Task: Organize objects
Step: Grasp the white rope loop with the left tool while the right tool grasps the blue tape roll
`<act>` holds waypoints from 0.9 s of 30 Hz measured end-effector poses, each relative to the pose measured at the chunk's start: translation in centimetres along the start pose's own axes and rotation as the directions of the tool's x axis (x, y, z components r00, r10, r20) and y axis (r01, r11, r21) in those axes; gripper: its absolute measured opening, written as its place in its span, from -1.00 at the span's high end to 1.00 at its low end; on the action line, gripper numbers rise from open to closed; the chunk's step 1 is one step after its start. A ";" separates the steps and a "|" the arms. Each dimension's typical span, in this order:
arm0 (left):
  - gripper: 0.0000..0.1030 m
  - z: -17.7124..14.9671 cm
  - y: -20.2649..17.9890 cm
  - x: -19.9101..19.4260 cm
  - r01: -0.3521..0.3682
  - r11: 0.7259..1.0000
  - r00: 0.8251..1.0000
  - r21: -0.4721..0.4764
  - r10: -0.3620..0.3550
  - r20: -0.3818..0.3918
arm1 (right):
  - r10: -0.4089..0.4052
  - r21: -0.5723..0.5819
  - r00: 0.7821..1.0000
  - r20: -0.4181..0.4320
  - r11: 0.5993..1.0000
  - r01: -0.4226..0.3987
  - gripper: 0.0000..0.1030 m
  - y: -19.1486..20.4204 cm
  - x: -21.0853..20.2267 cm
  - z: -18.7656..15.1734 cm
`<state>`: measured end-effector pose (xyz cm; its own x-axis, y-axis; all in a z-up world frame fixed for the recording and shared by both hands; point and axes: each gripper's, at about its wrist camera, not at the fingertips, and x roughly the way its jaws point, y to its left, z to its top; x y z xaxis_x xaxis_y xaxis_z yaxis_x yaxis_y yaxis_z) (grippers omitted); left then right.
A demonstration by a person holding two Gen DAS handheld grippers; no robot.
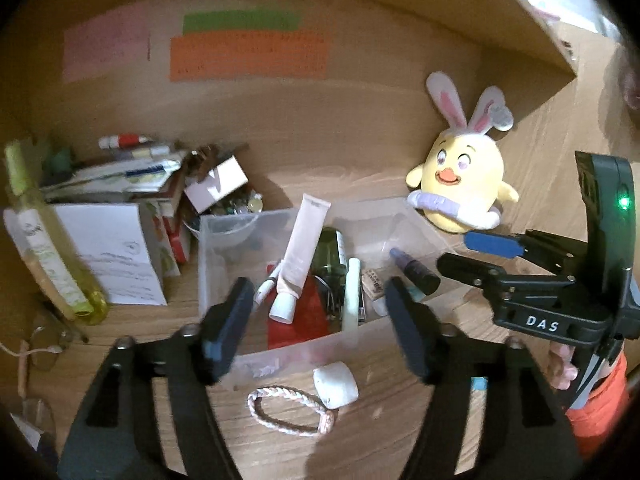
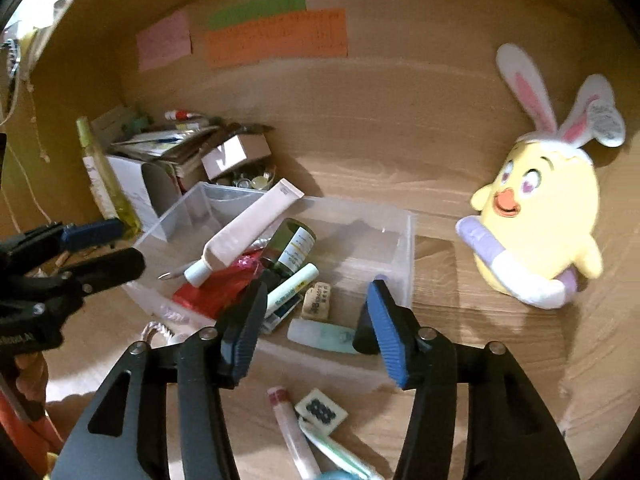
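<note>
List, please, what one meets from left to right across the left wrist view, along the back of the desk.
yellow-green bottle → white paper box → clear plastic bin → yellow chick plush → right gripper

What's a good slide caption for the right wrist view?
Open right gripper hovering over clear plastic bin of toiletries, yellow bunny-eared plush chick beside it.

Clear bin (image 1: 212, 240) of jumbled toiletries on desk
</note>
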<state>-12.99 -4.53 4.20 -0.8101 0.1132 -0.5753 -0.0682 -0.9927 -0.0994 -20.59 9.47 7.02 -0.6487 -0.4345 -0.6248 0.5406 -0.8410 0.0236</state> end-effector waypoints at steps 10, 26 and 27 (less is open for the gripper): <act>-0.57 -4.4 0.1 0.0 -0.032 0.999 0.993 0.022 0.034 -0.115 | 0.028 0.056 0.999 -0.042 0.998 -0.026 0.03 -2.2 -2.8 -4.8; 0.11 -9.8 -0.7 4.7 0.001 0.999 0.944 0.041 0.013 -0.329 | 0.054 0.106 0.979 -0.195 0.994 -0.034 -0.04 -2.4 -1.6 -12.5; 0.19 -9.8 -0.6 4.7 -0.005 0.999 0.946 0.043 0.019 -0.323 | 0.056 0.112 0.979 -0.196 0.993 -0.034 -0.04 -2.4 -1.4 -12.6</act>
<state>-11.07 -2.95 -6.38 -0.5796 0.1018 -0.8085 -0.0887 -0.9942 -0.0616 -14.23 16.17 -1.96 -0.4997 -0.4089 -0.7636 0.4992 -0.8564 0.1320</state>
